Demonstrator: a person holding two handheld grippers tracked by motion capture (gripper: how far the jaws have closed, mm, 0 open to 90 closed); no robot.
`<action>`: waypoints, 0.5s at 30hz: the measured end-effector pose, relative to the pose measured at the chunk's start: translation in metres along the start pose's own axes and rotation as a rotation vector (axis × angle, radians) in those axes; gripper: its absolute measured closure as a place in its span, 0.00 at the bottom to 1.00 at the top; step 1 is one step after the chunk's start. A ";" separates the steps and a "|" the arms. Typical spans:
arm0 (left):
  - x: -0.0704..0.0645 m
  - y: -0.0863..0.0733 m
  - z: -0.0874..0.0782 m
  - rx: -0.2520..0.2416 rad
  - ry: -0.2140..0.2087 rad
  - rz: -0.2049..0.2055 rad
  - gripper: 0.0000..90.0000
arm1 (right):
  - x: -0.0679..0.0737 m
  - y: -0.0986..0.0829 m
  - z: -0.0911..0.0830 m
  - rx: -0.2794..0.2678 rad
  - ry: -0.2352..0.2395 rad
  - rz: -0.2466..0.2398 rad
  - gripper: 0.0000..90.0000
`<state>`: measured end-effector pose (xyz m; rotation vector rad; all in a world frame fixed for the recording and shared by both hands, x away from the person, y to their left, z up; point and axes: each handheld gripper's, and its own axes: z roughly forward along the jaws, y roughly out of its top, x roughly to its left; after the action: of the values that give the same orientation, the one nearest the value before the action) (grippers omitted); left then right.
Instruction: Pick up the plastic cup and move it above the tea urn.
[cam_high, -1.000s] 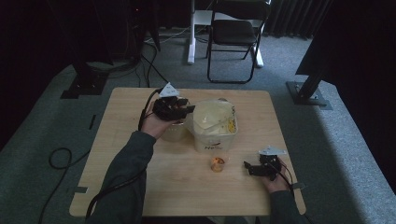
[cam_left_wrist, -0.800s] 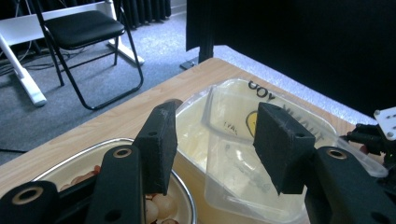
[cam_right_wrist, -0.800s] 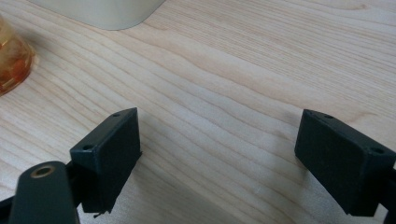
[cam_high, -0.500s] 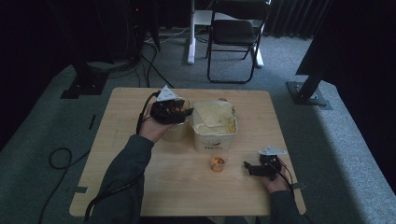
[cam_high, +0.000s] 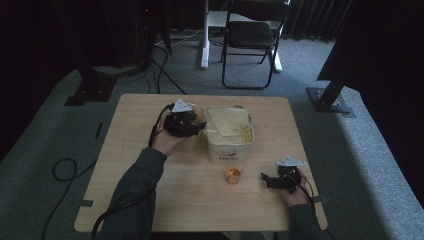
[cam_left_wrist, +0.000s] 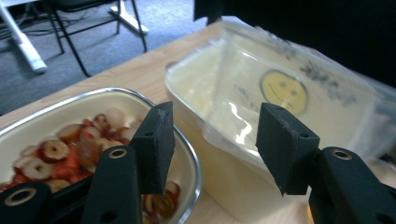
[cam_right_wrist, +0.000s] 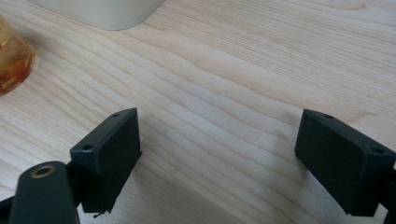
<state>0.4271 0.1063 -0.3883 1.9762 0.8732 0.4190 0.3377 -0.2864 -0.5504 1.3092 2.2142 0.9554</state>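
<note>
Since a second ago little has shifted: the left gripper (cam_high: 186, 121) hangs spread over the bowl (cam_left_wrist: 187, 154) of red fruit slices, beside the tub (cam_high: 229, 134), ready to pick; the right gripper (cam_high: 278, 180) rests spread on the table (cam_high: 150, 200).

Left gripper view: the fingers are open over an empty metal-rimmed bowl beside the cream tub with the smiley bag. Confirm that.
Not quite. The bowl is not empty: the left gripper view shows it holding red and white sliced pieces. The rest stands: the left gripper is open, beside the cream tub with the smiley bag.
</note>
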 end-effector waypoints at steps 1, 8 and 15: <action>0.000 0.001 0.000 -0.007 0.018 -0.009 0.52 | 0.000 0.000 0.000 0.000 0.000 0.000 0.15; -0.010 0.010 0.003 -0.036 0.006 -0.006 0.52 | 0.000 0.000 0.000 0.000 0.000 -0.002 0.15; -0.017 0.018 0.008 -0.042 -0.009 0.005 0.52 | 0.000 0.000 0.000 0.000 0.000 -0.001 0.15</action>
<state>0.4272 0.0830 -0.3770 1.9414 0.8471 0.4274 0.3378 -0.2864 -0.5505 1.3078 2.2148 0.9557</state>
